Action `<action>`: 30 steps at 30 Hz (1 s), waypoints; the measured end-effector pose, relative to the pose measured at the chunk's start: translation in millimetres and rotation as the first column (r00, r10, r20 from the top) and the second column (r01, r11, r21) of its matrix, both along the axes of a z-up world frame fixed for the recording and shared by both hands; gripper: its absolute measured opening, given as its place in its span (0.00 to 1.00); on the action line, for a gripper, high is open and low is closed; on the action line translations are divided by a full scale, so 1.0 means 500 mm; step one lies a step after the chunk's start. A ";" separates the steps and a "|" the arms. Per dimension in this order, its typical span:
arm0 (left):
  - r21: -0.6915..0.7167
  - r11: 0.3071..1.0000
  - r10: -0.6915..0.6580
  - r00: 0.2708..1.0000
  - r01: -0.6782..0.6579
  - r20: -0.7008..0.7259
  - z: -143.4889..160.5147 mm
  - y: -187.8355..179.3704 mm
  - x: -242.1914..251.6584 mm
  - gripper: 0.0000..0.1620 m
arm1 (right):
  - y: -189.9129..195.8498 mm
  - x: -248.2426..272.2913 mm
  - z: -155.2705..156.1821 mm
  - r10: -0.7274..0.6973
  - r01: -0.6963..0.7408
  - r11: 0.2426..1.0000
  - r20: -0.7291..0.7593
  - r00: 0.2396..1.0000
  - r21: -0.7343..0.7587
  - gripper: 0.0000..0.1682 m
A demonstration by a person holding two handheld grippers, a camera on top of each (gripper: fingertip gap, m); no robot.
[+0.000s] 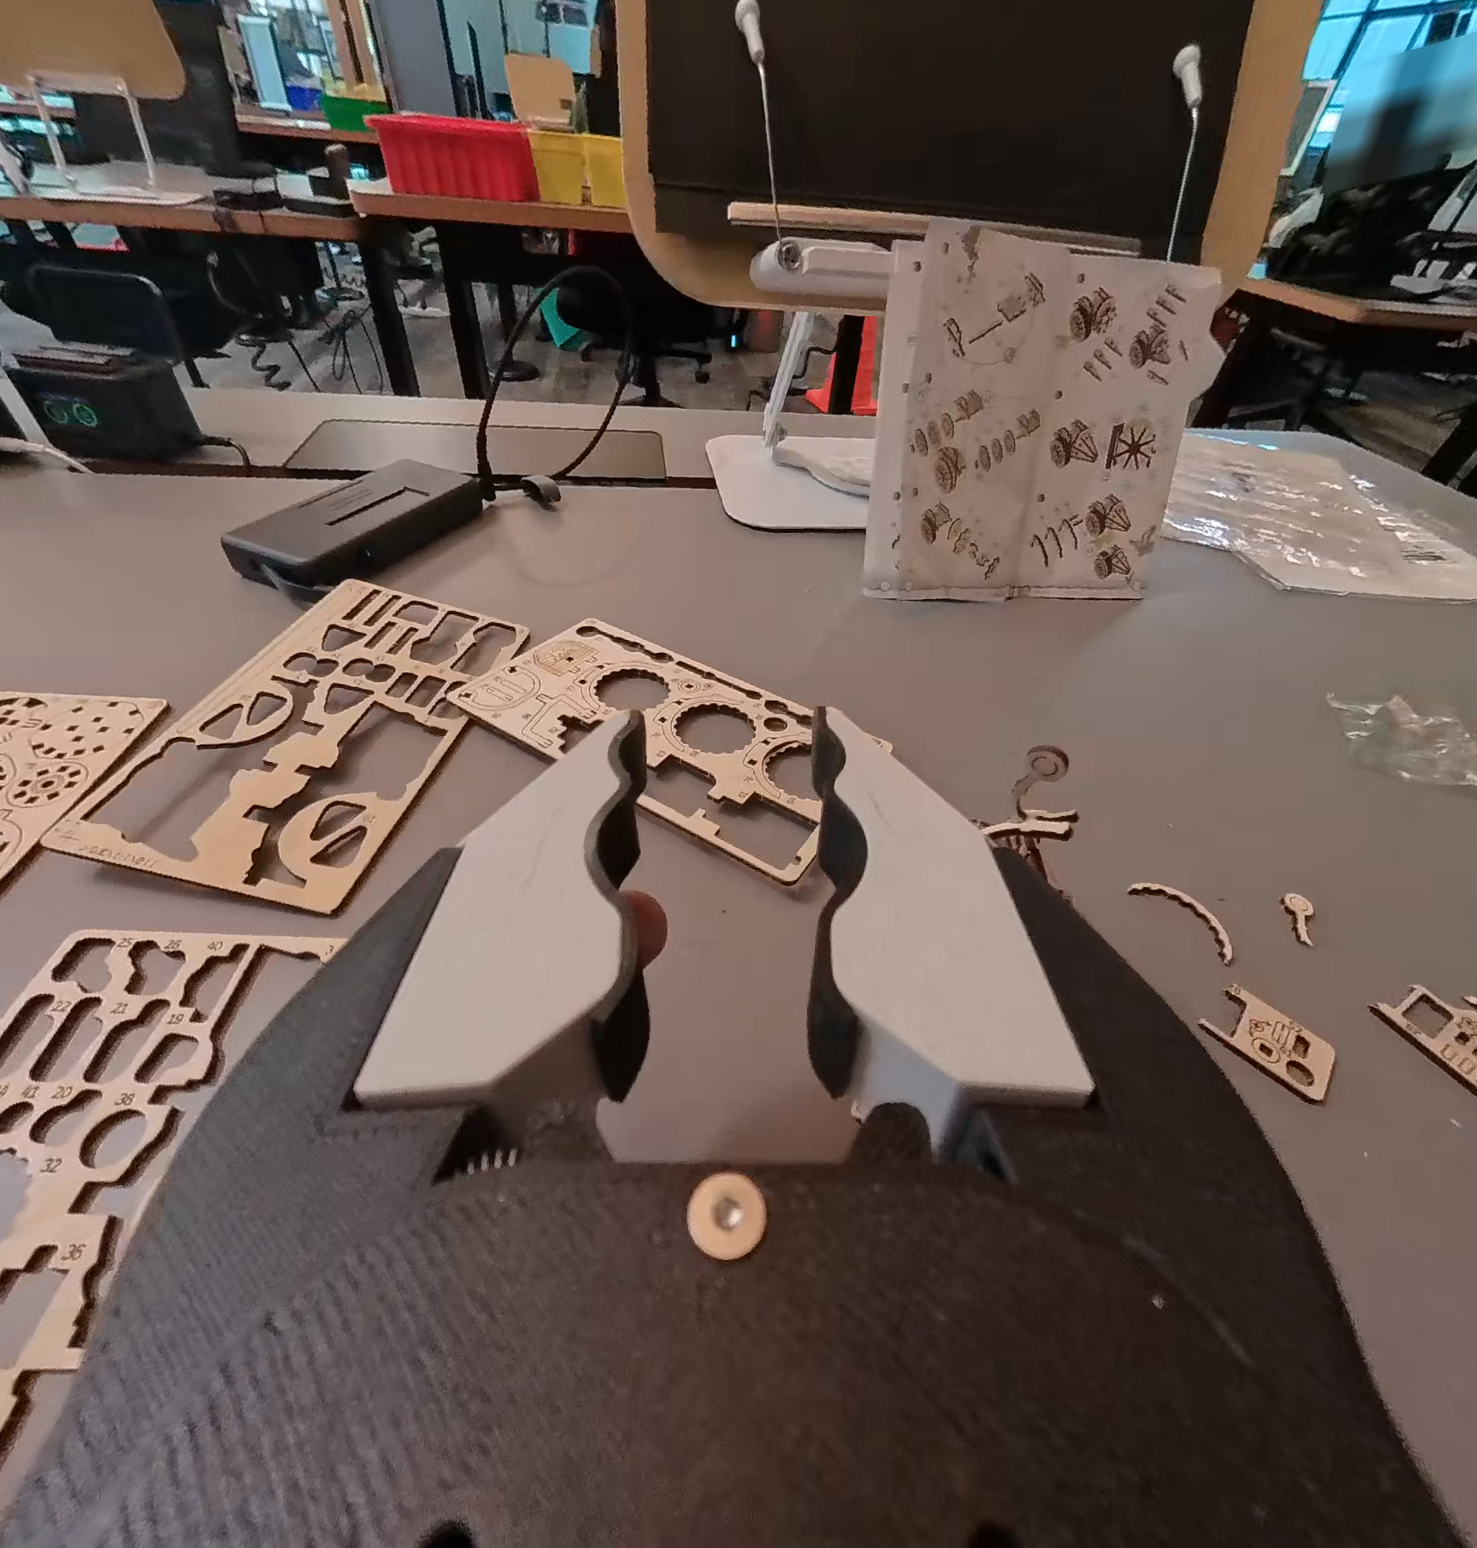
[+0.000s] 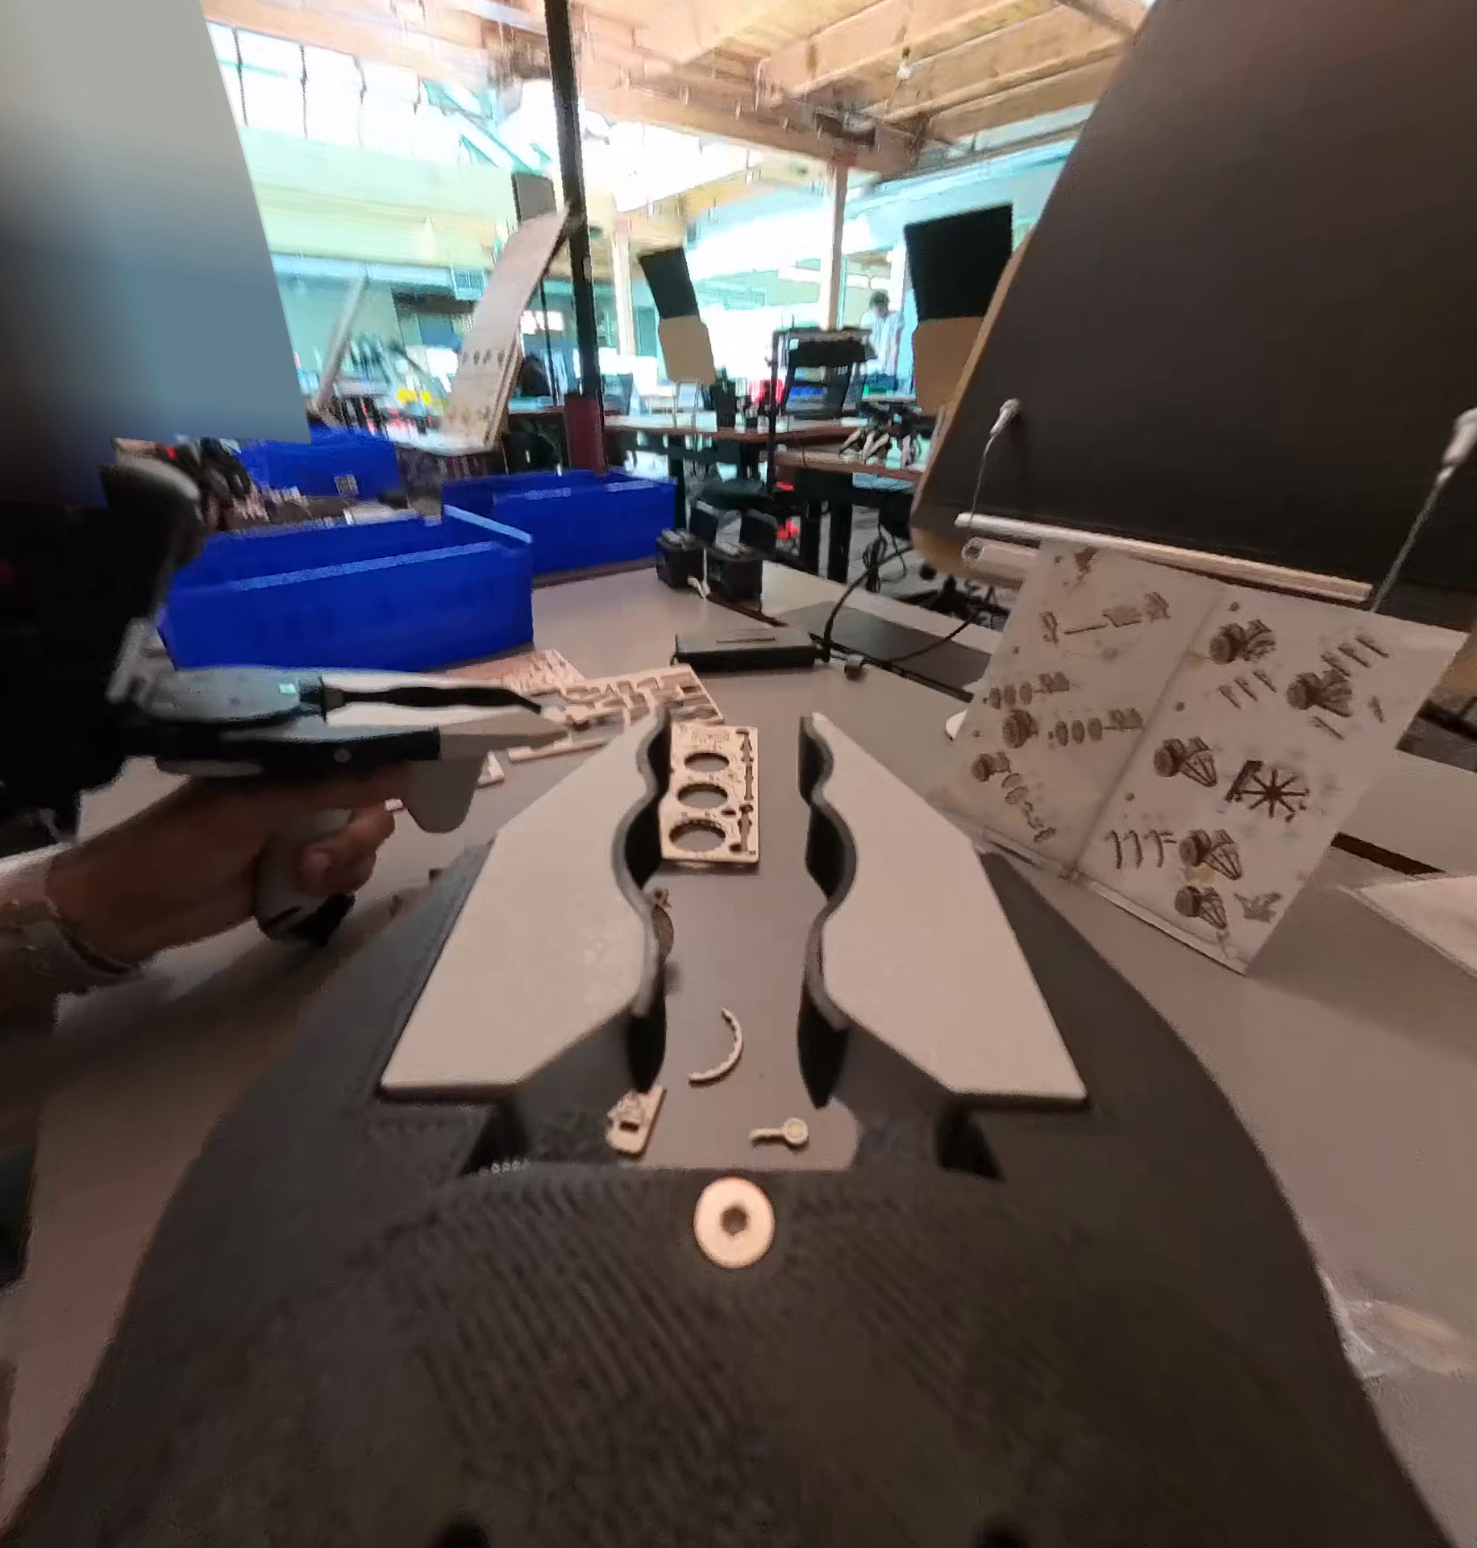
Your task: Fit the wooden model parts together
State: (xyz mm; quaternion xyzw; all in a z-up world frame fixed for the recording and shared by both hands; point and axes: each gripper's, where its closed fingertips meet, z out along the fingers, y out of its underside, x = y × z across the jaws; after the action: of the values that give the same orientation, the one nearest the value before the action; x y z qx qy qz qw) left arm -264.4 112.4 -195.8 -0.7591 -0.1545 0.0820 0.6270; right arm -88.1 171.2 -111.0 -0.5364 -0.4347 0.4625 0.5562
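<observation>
Left wrist view: left gripper (image 1: 727, 729) sits low centre, fingers apart, nothing between them, hovering over the grey tabletop (image 1: 1053, 670). Thin plywood sheets with cut-outs lie at left: one big sheet (image 1: 291, 754) at mid left, a numbered sheet (image 1: 90, 1089) at lower left, a sheet with round holes (image 1: 676, 737) just past the fingertips. Loose small parts sit at the right edge: a curved toothed strip (image 1: 1187, 915), a tiny key-shaped bit (image 1: 1298, 913), a flat panel piece (image 1: 1271, 1043). These look light, stiff, thin and likely brittle at the narrow necks, so pinch by the flat faces across a wide section, not the teeth; lying flat, they may be hard to lift off the surface. Folded instruction sheet (image 1: 1037, 436) stands upper right, black box (image 1: 358, 519) upper left. Right wrist view: right gripper (image 2: 731, 737) points forward and slightly down, fingers apart and empty, framing the holed sheet (image 2: 710, 796); curved strip (image 2: 723, 1047), panel piece (image 2: 635, 1118) and key bit (image 2: 781, 1132) lie on the tabletop near the finger bases. The left gripper (image 2: 542, 720) shows at mid left, held level by a hand (image 2: 241, 854), tips near the sheets. Blue bins (image 2: 350, 586) behind.
</observation>
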 end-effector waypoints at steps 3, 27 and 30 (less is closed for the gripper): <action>0.004 1.000 -0.010 1.000 0.010 0.007 0.000 0.003 0.007 0.22 | 0.021 0.043 0.020 -0.035 0.034 0.999 -0.054 0.998 -0.020 0.16; -0.007 0.999 -0.039 0.992 0.040 0.123 -0.021 0.010 0.011 0.22 | 0.077 0.169 -0.081 -0.219 0.220 0.975 0.038 0.975 -0.036 0.12; -0.009 0.999 -0.040 0.990 0.042 0.136 -0.023 0.010 0.009 0.22 | 0.079 0.172 -0.081 -0.216 0.218 0.974 0.033 0.976 -0.056 0.12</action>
State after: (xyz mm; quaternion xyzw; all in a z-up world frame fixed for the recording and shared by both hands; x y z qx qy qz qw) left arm -259.7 117.2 -207.3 -0.7697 -0.1807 0.0184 0.6120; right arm -2.2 210.8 -151.6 -0.6030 -0.3669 0.4047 0.5814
